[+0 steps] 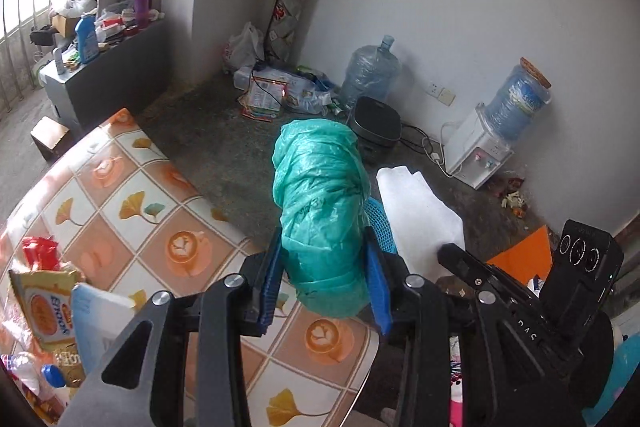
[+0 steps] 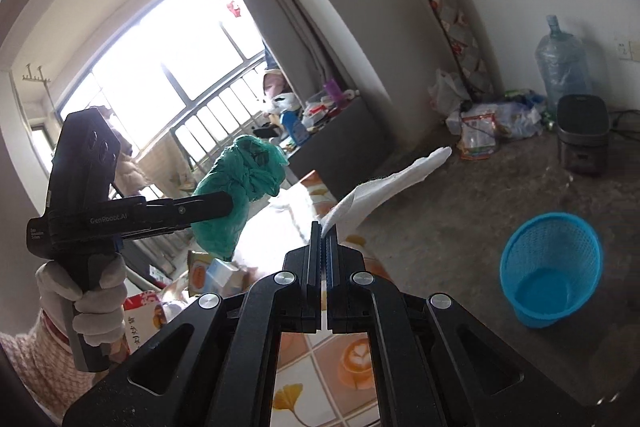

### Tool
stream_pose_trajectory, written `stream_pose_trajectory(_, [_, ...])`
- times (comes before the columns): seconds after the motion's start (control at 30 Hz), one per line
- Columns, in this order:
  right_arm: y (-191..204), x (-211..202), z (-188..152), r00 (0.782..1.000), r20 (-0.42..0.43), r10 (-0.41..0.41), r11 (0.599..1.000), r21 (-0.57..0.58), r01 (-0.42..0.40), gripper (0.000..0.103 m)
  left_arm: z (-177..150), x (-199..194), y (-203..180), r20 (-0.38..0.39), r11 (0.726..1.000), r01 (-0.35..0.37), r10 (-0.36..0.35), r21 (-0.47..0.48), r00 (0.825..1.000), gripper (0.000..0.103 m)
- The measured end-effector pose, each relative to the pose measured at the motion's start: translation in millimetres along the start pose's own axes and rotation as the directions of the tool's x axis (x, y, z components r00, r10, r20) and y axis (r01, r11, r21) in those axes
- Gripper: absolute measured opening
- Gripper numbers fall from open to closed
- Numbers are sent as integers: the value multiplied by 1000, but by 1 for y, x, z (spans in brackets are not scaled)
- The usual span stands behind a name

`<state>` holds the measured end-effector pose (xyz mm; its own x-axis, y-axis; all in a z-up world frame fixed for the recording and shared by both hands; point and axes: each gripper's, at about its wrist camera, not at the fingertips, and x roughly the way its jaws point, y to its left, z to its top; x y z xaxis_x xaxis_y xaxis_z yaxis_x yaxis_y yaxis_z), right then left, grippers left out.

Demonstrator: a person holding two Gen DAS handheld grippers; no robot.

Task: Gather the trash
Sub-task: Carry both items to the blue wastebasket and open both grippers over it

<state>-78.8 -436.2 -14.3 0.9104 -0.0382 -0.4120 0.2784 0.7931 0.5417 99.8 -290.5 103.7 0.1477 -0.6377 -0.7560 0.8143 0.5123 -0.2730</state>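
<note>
A: What has the left gripper (image 1: 324, 271) got?

B: Its blue-padded jaws are clamped on a rolled bundle of green plastic bag (image 1: 320, 211), which stands up through the centre of the left wrist view. In the right wrist view the same bundle (image 2: 236, 187) sits left of centre, in front of the bright window (image 2: 160, 59).

A: And the right gripper (image 2: 324, 239)?

B: Jaws pressed together, pinching the near corner of a white tissue (image 2: 384, 183) that stretches up and to the right. In the left wrist view the tissue (image 1: 416, 211) is just right of the bag.

A: Where's the bin?

B: The blue mesh wastebasket (image 2: 552, 267) stands upright on the concrete floor (image 2: 460, 203) at lower right, well apart from both held pieces. The tablecloth (image 1: 132, 211) with ginkgo leaves and coffee cups fills the lower left, snack packets (image 1: 44, 299) at its edge.
</note>
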Motion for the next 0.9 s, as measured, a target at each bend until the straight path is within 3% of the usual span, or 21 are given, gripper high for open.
stream_pose_trajectory(0.23, [-86, 25, -7, 976, -74, -204, 964, 160, 213, 0, 34, 119, -33, -138, 997, 64, -59, 38, 989, 37])
stream_pose_trajectory(0.5, [-168, 76, 1, 928, -191, -321, 901, 242, 361, 1, 57, 249, -71, -262, 991, 114, -91, 72, 961, 38])
stream_pose_trajectory(0.6, [-203, 97, -5, 907, -244, -344, 875, 268, 404, 14, 56, 299, -83, -330, 989, 118, -81, 93, 940, 50])
stream_pose_trajectory(0.63, [-216, 103, -9, 893, -270, -361, 856, 282, 432, 29, 54, 314, -83, -347, 991, 96, -56, 98, 936, 57])
stream_pose_trajectory(0.67, [-229, 109, -14, 883, -294, -366, 843, 298, 449, 35, 52, 325, -83, -351, 993, 70, -33, 93, 936, 59])
stream_pose_trajectory(0.77, [-253, 110, -30, 853, -347, -390, 787, 355, 504, 35, 49, 337, -76, -341, 997, 45, -23, 57, 940, 60])
stream_pose_trajectory(0.9, [-249, 88, -38, 865, -313, -392, 772, 400, 494, 35, 49, 319, -75, -302, 995, 67, -43, 70, 952, 62])
